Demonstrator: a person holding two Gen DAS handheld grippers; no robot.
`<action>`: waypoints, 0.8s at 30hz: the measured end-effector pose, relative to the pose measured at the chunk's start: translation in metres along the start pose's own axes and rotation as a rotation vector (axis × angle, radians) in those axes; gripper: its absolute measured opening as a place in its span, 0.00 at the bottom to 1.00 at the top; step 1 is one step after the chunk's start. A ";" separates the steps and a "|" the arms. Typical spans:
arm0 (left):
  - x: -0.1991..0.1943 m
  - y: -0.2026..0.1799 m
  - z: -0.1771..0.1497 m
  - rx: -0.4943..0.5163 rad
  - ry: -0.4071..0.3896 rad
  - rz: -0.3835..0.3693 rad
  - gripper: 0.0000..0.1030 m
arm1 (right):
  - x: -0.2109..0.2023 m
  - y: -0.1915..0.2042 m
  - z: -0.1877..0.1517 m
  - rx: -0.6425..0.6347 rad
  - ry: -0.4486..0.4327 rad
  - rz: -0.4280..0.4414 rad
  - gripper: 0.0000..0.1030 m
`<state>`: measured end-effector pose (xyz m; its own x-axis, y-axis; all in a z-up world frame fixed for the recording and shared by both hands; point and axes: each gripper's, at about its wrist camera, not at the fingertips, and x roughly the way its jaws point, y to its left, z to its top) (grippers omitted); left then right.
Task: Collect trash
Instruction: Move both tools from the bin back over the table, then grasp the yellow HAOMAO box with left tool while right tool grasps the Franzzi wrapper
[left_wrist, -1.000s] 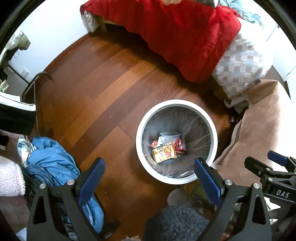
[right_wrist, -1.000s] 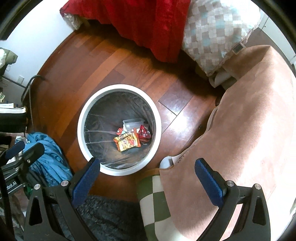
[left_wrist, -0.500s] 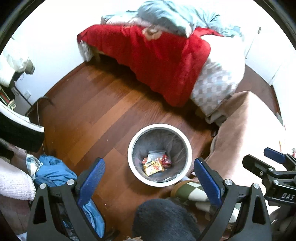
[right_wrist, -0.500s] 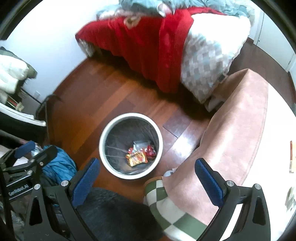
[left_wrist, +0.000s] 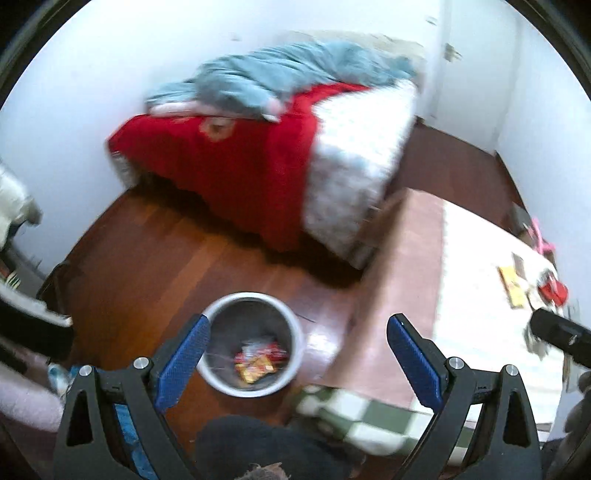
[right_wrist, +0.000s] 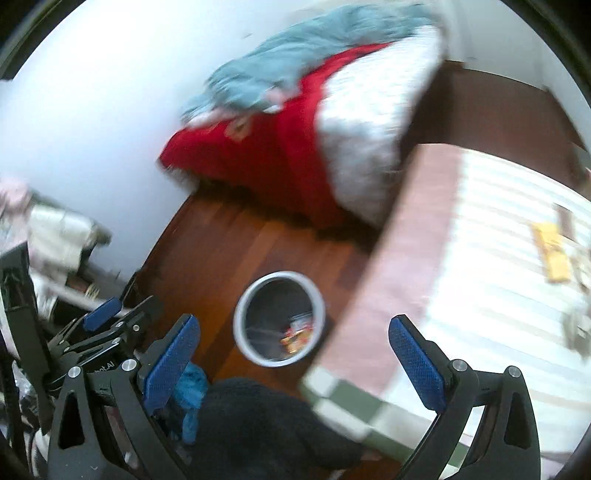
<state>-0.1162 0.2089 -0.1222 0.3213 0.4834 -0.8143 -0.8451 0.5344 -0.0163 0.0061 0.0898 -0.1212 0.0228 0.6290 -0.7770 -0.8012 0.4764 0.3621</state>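
1. Here, the left gripper is standing with its jaws spread wide and nothing between them, the blue pads flanking the white trash bin far below.
2. The right gripper is likewise gaping wide and carrying nothing; the same bin is sitting between its pads in the right wrist view.
3. Both grippers are hanging high over the bin, pointing forward and down across the wooden floor.
4. The left gripper is also showing in the right wrist view, left of the bin and partly cut off by dark clutter.
5. Inside the bin, snack wrappers are lying on the bottom, red and yellow; their print is too blurred to read.
6. Right of the bin, a table under a pink and white cloth is holding more litter: a yellow packet and a red item, both smeared by motion blur.
7. Beyond the bin, a bed with a red blanket and a blue-grey quilt is standing against the wall.
8. Near the bin's front edge, a dark rounded shape and a green-checked cloth are showing; what the dark shape is I cannot tell.
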 end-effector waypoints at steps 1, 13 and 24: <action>0.010 -0.021 0.000 0.022 0.013 -0.011 0.95 | -0.008 -0.022 -0.001 0.031 -0.009 -0.034 1.00; 0.147 -0.257 -0.007 0.241 0.276 -0.087 0.95 | -0.022 -0.345 -0.019 0.553 0.054 -0.419 0.99; 0.198 -0.393 0.022 0.282 0.446 -0.261 0.94 | 0.003 -0.431 -0.024 0.646 0.094 -0.342 0.49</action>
<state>0.2890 0.1097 -0.2648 0.2411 0.0056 -0.9705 -0.5965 0.7897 -0.1436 0.3373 -0.1286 -0.2924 0.1331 0.3392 -0.9312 -0.2455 0.9216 0.3006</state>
